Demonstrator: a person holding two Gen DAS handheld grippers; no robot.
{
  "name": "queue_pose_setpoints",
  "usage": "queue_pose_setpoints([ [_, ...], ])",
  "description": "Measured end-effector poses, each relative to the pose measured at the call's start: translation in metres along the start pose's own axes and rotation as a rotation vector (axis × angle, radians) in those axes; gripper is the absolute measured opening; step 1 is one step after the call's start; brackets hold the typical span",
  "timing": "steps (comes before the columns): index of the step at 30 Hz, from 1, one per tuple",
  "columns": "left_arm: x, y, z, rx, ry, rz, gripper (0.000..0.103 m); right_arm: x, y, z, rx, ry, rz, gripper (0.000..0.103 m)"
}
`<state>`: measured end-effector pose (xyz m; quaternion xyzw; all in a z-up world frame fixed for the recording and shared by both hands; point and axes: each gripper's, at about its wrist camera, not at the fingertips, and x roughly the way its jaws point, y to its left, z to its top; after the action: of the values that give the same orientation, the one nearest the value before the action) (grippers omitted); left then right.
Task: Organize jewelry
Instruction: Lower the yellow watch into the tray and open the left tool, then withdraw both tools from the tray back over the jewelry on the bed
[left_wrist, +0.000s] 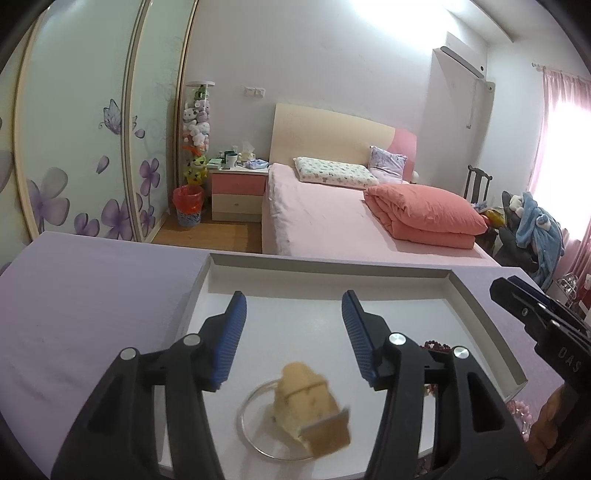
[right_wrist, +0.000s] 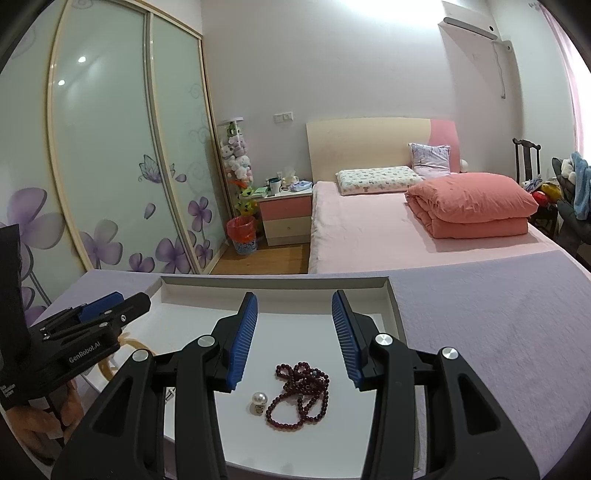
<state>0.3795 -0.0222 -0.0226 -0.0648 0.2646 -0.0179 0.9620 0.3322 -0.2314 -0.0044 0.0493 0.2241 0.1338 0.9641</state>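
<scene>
Step in hand: placing pieces into the shallow white rectangular cardboard tray (right_wrist: 391, 295) that sits on the lilac cloth-covered surface (right_wrist: 498, 332); I judge both hands are at the letting-go point of a put-down.
Left gripper (left_wrist: 293, 334): blue ribbed fingers (left_wrist: 231, 339) stand apart and press on nothing; below them, on the tray floor, is a blurred tan, blocky wooden-looking hair clip or comb (left_wrist: 310, 410), lying over a clear glass-like bangle (left_wrist: 245, 410). Whether the tan piece is at rest or dropping I cannot tell from the blur.
Right gripper (right_wrist: 294, 338): fingers parted and empty, hovering over the tray's near half.
Dark red bead necklace (right_wrist: 303, 398): a loose tangled heap of small round beads, lying flat on the tray floor beneath the right fingers.
Pearl earring (right_wrist: 259, 398): one round white pearl on a small metal fitting, just beside the necklace on its left, not touching the fingers.
Still outside the tray: pink translucent beads (left_wrist: 517, 410) on the cloth by the tray's right edge.
Next move, as I judge it: lift both grippers clear, then reach for the pink beads; small, slippery beads call for a low, centred pinch.
</scene>
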Motion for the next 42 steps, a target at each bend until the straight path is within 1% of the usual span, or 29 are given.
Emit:
queue_pose_setpoints([
  [9, -0.002, 0.003, 0.001, -0.003, -0.002, 0.010, 0.054, 0.000, -0.002, 0.000, 0.000, 0.001, -0.001, 0.044],
  [12, -0.008, 0.003, -0.002, -0.008, -0.003, 0.014, 0.054, -0.001, -0.003, 0.001, -0.002, 0.001, -0.006, 0.044],
  [15, -0.020, 0.007, -0.005, -0.009, -0.007, 0.014, 0.054, -0.005, -0.006, 0.000, -0.007, 0.010, -0.017, 0.044],
  [19, -0.045, 0.012, -0.012, -0.002, -0.021, 0.007, 0.058, -0.018, -0.009, -0.005, -0.006, 0.025, -0.022, 0.044],
  [25, -0.087, 0.018, -0.031, 0.001, -0.031, 0.001, 0.061, -0.047, -0.014, -0.021, -0.021, 0.044, -0.043, 0.050],
  [28, -0.107, 0.020, -0.040, 0.002, -0.046, 0.000, 0.064, -0.063, -0.019, -0.031, -0.018, 0.056, -0.055, 0.056],
  [33, -0.139, 0.023, -0.059, 0.007, -0.066, 0.006, 0.069, -0.085, -0.025, -0.049, -0.013, 0.086, -0.069, 0.058],
  [37, -0.153, 0.024, -0.075, -0.005, -0.072, 0.006, 0.072, -0.098, -0.030, -0.062, 0.002, 0.116, -0.080, 0.059],
  [42, -0.157, 0.025, -0.087, -0.026, -0.044, -0.008, 0.072, -0.104, -0.033, -0.079, 0.011, 0.174, -0.104, 0.059],
])
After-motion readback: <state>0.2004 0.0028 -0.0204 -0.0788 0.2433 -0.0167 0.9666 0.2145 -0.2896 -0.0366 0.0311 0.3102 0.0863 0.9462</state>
